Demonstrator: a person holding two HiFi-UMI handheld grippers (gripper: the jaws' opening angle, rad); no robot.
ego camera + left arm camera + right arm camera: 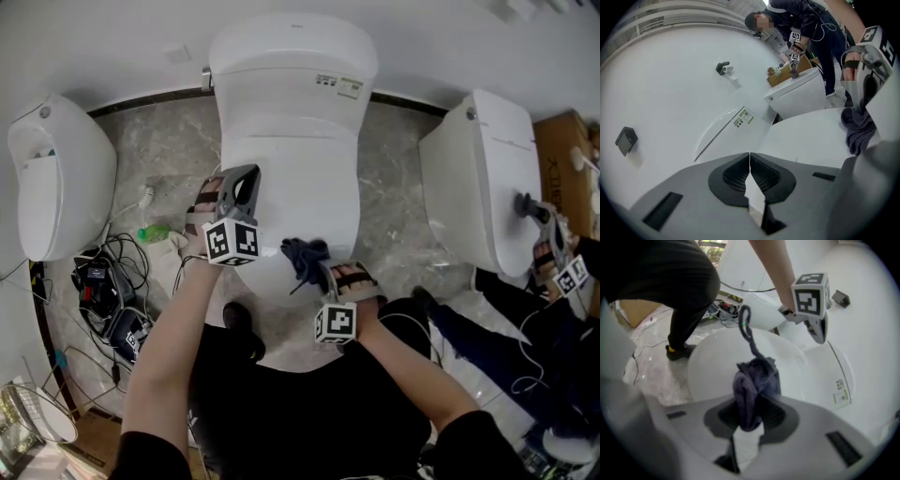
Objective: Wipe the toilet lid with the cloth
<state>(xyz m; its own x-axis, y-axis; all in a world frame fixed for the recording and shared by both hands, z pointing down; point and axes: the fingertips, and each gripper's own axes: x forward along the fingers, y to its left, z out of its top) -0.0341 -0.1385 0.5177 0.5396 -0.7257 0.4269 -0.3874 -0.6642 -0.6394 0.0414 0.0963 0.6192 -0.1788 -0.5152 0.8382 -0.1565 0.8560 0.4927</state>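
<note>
The right gripper (749, 416) pinches the dark cloth (752, 385) above the toilet lid (300, 159), the left gripper (749, 165) hovers closed and empty nearby, with cables (105, 281) and another toilet (487, 169) alongside.

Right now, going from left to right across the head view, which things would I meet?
White ceramic toilet at far left → green plastic bottle → left gripper → dark blue crumpled cloth → second white toilet → brown cardboard box
</note>
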